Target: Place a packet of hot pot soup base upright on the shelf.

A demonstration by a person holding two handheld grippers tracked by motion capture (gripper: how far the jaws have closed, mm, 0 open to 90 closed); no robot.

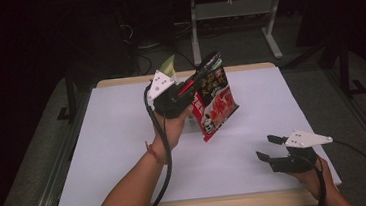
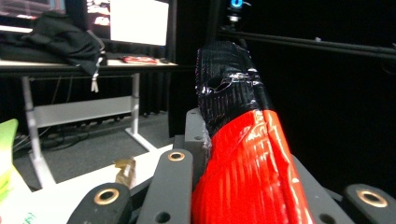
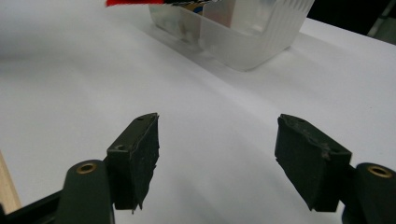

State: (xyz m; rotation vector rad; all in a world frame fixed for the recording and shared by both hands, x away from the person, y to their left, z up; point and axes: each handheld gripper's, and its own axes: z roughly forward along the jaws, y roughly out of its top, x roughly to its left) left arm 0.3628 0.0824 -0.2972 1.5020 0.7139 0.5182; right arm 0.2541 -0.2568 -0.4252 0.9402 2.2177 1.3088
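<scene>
Here, my left gripper [image 1: 200, 77], raised above the tabletop [image 1: 124, 138], is clamped on the top edge of a red snack bag [image 1: 214, 102], whose print I cannot read. My right gripper [image 1: 270, 147] rests low near the front edge, jaws apart, holding nothing.

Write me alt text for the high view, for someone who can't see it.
The left gripper holds a red and black snack packet up above a white table, jaws shut on the packet's top edge. The right gripper rests near the table's front right corner, jaws open with nothing between them. A dark room lies beyond.
</scene>
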